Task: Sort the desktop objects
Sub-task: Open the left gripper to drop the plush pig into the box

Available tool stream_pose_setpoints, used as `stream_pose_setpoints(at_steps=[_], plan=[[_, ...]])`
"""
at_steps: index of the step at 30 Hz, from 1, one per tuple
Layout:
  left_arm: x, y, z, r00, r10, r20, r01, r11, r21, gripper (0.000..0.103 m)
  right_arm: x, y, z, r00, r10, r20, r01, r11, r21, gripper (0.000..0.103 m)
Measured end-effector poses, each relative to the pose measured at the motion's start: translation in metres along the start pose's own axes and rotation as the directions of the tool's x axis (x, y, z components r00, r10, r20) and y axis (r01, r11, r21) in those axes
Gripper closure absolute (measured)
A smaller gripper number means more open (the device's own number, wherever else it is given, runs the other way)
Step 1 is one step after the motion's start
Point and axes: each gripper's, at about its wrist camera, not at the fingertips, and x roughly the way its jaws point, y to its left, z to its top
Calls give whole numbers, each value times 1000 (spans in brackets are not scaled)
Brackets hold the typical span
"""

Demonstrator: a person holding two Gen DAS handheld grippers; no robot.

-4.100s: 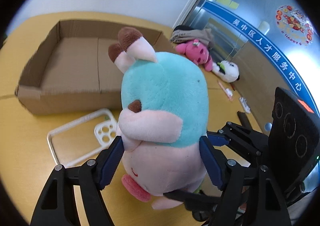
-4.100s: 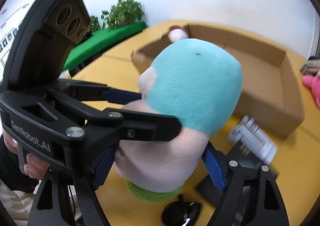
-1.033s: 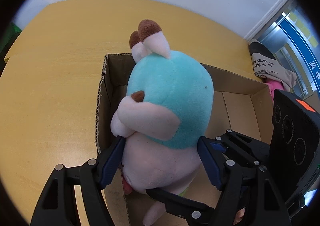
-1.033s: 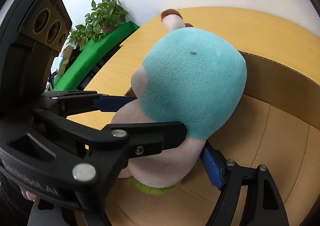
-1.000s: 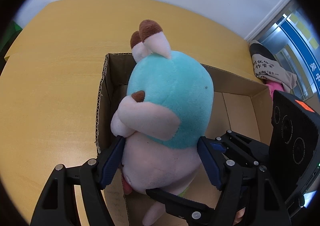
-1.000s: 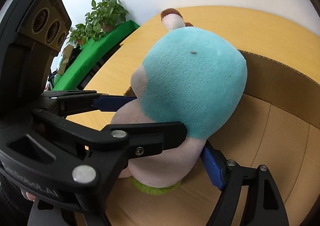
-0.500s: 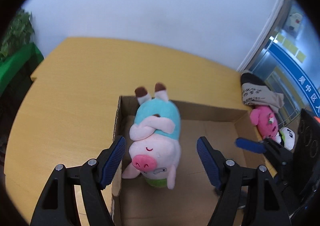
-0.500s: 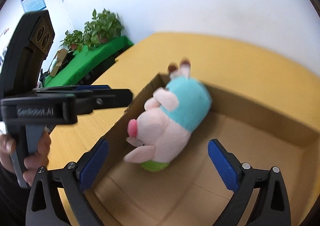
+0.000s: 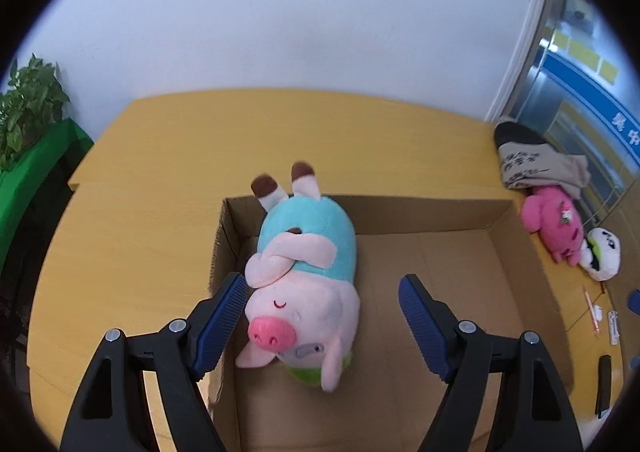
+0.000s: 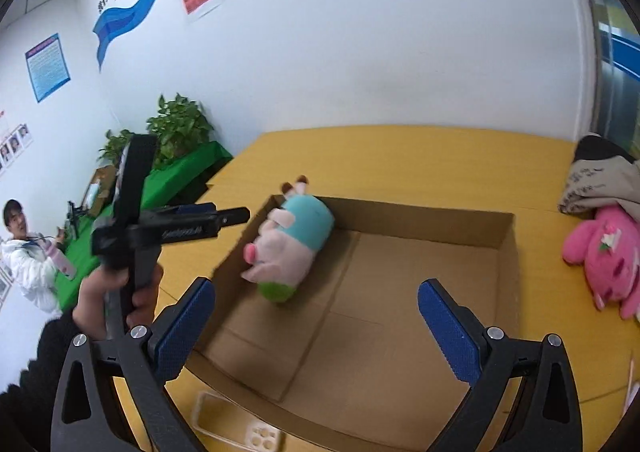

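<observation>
Both grippers, left gripper (image 9: 322,310) and right gripper (image 10: 316,326), hang with jaws spread wide and hold nothing; pig plush (image 9: 304,276) lies inside cardboard box (image 9: 440,252), against its left wall, on the tabletop (image 9: 140,219).

A yellow table (image 9: 168,155) carries a cardboard box (image 9: 400,207) and pink plush (image 9: 554,221).

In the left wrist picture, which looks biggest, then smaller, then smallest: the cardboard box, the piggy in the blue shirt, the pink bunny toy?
1. cardboard box
2. piggy
3. pink bunny toy, though it lies farther off, so it may only look smaller.

Pig plush (image 9: 306,284), lying in cardboard box (image 9: 432,260)
</observation>
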Motion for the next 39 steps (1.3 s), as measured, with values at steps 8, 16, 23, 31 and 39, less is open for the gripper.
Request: stream_pose_setpoints(at_steps=[8,16,23,31,39], plan=[[84,10,-17,984,62,-166,-66,998,-16,25,49,-24,2,994,39,-100,-33,998,59,0],[80,30,-16,982,-36,-187,19,996,-88,29,206,29,3,926,189,-325,-194,981,17,0],[80,50,-12,968,-130,-216,97,983,-159,38,270,46,9,904,258,-341,-261,965,36,1],[79,40,-10,969,-84,-231,59,992,-111,38,279,45,-7,895,221,-388,-235,972,13,7],[63,44,-17,966,-45,-255,14,992,-122,42,272,58,-12,900,214,-379,-230,973,2,33]])
